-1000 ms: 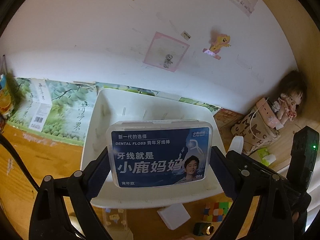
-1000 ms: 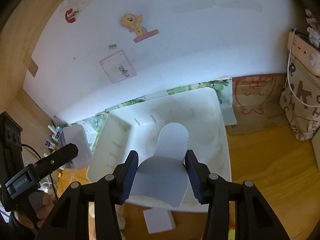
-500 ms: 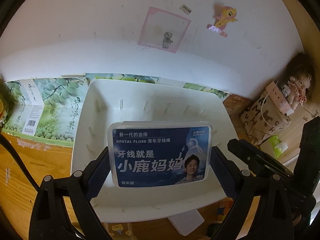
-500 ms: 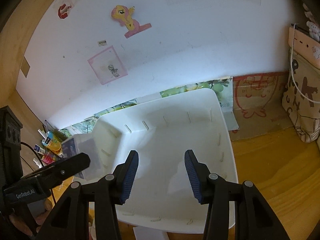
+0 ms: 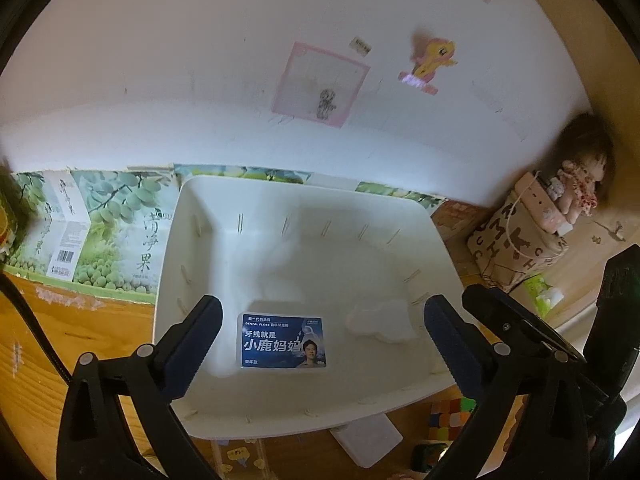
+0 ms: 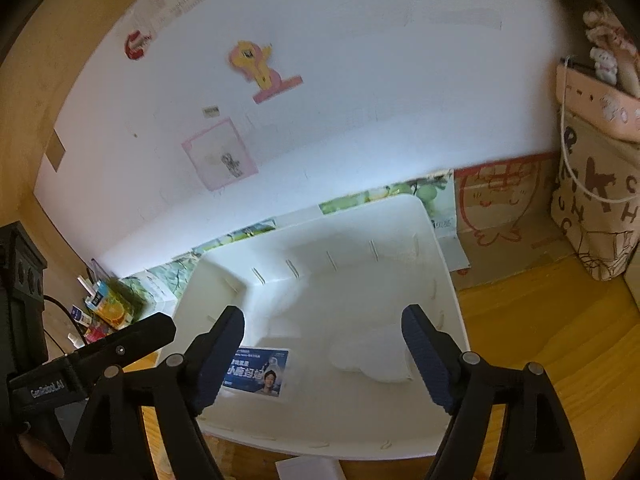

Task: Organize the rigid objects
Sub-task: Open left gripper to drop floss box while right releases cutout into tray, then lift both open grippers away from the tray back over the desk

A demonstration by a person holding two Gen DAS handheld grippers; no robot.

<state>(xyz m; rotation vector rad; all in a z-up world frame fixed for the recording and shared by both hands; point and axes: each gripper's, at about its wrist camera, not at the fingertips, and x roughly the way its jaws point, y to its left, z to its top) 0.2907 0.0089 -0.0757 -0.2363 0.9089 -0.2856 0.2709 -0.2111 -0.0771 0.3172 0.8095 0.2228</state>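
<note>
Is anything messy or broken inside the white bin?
Nothing looks broken or spilled. The dental floss box lies flat, label up, in the white bin, with a white object beside it.

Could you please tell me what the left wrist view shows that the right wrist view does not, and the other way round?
Only the left wrist view shows the colourful puzzle cube on the desk and the doll in the corner. Only the right wrist view shows the red sticker on the wall and the small cartons at the left. Both share the white bin, the blue dental floss box and a white object lying inside it, and the pony sticker.
</note>
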